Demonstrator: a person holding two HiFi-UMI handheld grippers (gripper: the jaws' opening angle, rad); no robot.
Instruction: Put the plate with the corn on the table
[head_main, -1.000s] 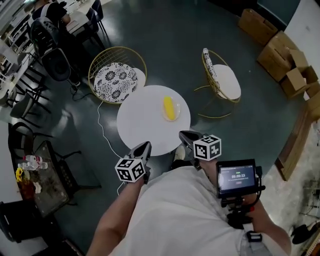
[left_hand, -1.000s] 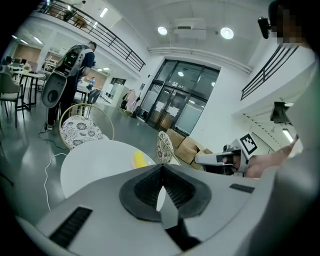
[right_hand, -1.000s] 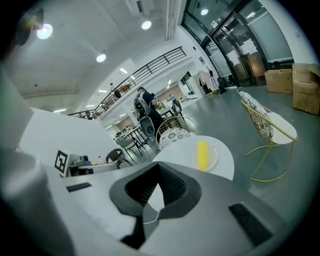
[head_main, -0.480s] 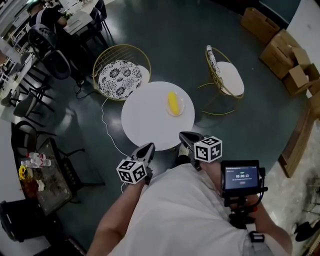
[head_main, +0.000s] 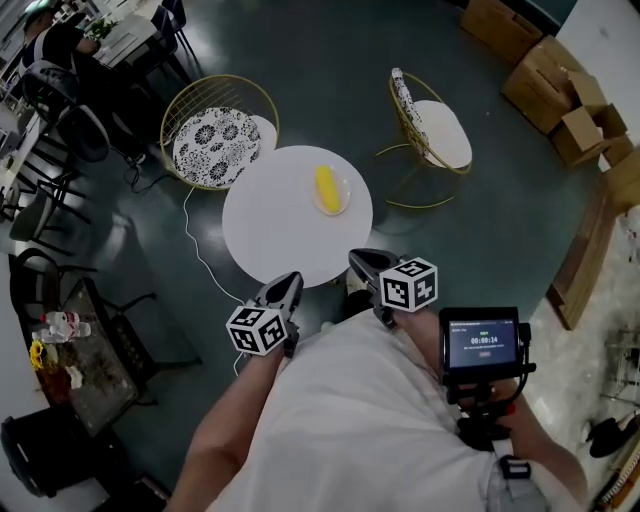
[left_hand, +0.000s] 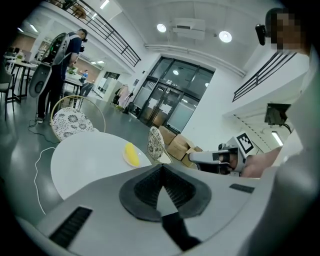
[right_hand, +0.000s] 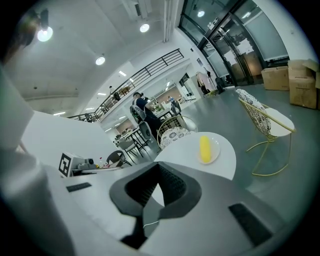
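Note:
A yellow corn cob (head_main: 327, 189) lies on a small white plate (head_main: 341, 198) at the far right part of the round white table (head_main: 270, 230). Both grippers hang close to my body, short of the table's near edge. The left gripper (head_main: 288, 285) is shut and holds nothing, and so is the right gripper (head_main: 360, 262). In the left gripper view the corn cob (left_hand: 132, 154) shows beyond the shut left gripper (left_hand: 161, 186), and the right gripper (left_hand: 192, 156) is off to the right. The right gripper view shows the corn cob (right_hand: 205, 148) past the shut right gripper (right_hand: 159, 187).
Two gold wire chairs stand behind the table, one with a patterned cushion (head_main: 213, 135), one at the right (head_main: 430, 135). A white cable (head_main: 200, 255) runs over the floor. Cardboard boxes (head_main: 560, 90) are stacked far right. A dark side table (head_main: 70, 360) stands at left.
The head view has shifted a little, so the table sits slightly higher and further left. The plate with corn stays on the table. Both grippers remain shut near my body.

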